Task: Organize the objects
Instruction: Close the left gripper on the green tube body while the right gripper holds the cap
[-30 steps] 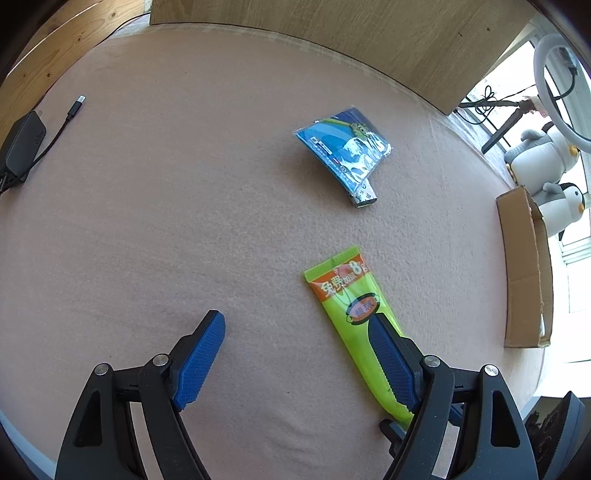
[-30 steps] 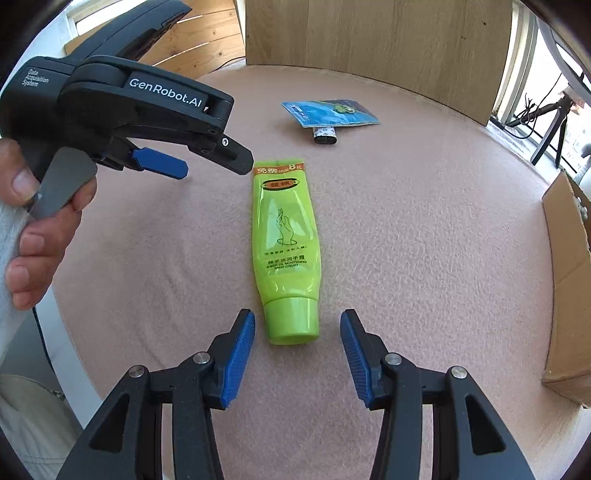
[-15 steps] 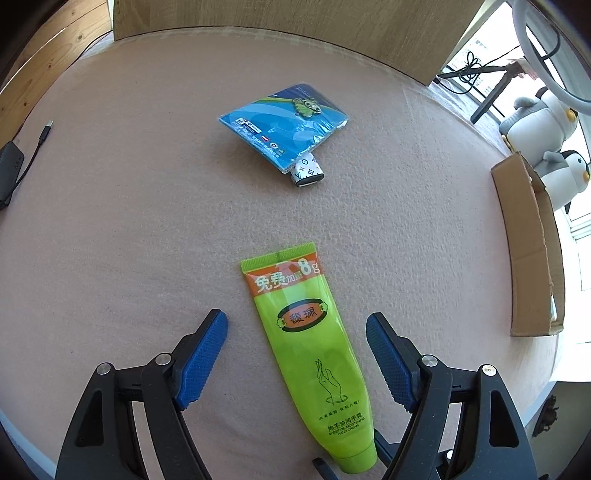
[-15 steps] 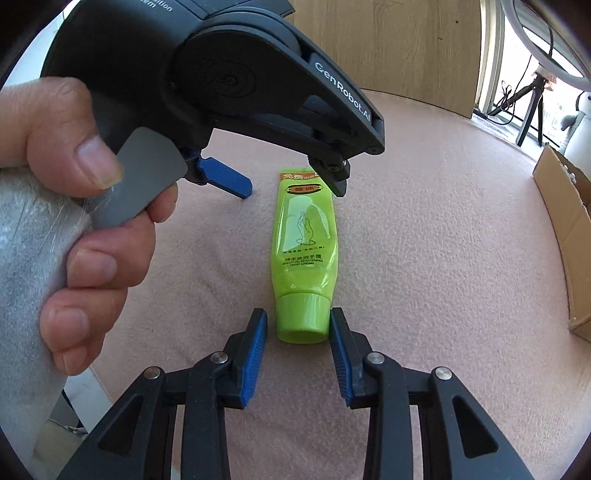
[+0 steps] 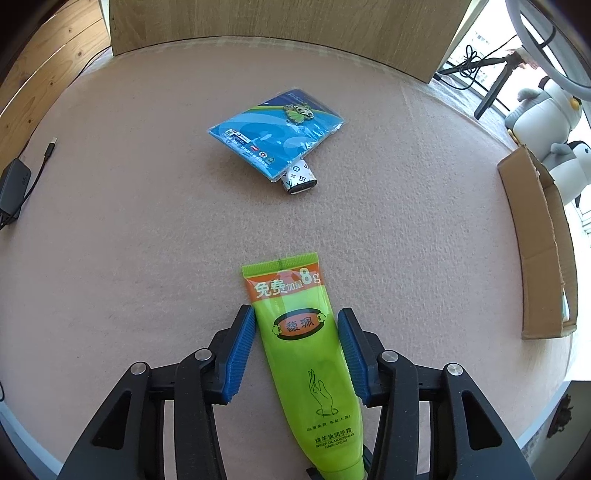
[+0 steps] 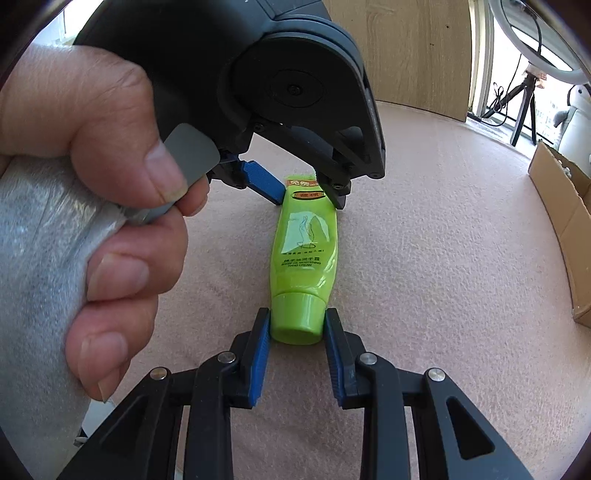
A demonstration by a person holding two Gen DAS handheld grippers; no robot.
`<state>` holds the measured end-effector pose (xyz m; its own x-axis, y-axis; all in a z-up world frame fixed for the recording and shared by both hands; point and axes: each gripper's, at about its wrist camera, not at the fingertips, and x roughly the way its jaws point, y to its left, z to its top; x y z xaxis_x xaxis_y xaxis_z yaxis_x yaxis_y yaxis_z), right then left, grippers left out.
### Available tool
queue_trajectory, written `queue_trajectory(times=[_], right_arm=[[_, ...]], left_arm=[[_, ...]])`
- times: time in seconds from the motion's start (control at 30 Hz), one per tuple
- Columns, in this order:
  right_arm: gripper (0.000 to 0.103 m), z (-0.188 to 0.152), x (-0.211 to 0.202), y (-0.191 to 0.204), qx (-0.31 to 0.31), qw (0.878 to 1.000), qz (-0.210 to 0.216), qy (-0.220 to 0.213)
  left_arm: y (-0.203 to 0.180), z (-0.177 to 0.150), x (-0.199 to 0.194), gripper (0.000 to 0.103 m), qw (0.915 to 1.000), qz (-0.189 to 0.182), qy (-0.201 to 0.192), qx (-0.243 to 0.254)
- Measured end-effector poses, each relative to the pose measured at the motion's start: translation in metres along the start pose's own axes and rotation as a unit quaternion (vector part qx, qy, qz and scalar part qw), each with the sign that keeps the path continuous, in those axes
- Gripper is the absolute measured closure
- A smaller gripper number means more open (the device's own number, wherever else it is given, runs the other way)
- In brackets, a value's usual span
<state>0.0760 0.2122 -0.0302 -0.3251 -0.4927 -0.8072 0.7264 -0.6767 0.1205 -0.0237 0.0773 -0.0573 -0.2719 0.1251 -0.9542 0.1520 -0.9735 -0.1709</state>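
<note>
Green hand cream tube (image 5: 303, 354) printed "8g" and "SHEEP OIL MOISTENING HAND CREAM", left tool (image 5: 296, 325) clamped on its upper body, right tool (image 6: 297, 325) clamped on its cap, pink felt counter (image 5: 147, 229), wood panel wall (image 5: 258, 26).

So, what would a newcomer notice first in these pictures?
The bright green hand cream tube lies on the pink mat, with the left claw around its flat end and the right claw shut on its cap. Farther away lies a blue packet, and a cardboard box stands at the right edge.
</note>
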Motion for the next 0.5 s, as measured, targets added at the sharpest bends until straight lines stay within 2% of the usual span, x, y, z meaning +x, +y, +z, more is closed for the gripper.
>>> queue_trajectory(times=[0.43, 0.47, 0.5], right_arm=[[0.078, 0.012, -0.013, -0.008, 0.008, 1.000, -0.009, -0.025], [0.078, 0.013, -0.015, -0.009, 0.008, 1.000, -0.010, -0.028], [0.078, 0.015, -0.016, -0.010, 0.008, 0.999, -0.012, -0.030]], left_arm=[[-0.007, 0.009, -0.023, 0.054, 0.9996, -0.012, -0.023, 0.014], [-0.009, 0.011, -0.024, 0.054, 0.9995, -0.013, -0.026, 0.015], [-0.028, 0.019, -0.017, 0.054, 0.9994, -0.014, -0.029, 0.015]])
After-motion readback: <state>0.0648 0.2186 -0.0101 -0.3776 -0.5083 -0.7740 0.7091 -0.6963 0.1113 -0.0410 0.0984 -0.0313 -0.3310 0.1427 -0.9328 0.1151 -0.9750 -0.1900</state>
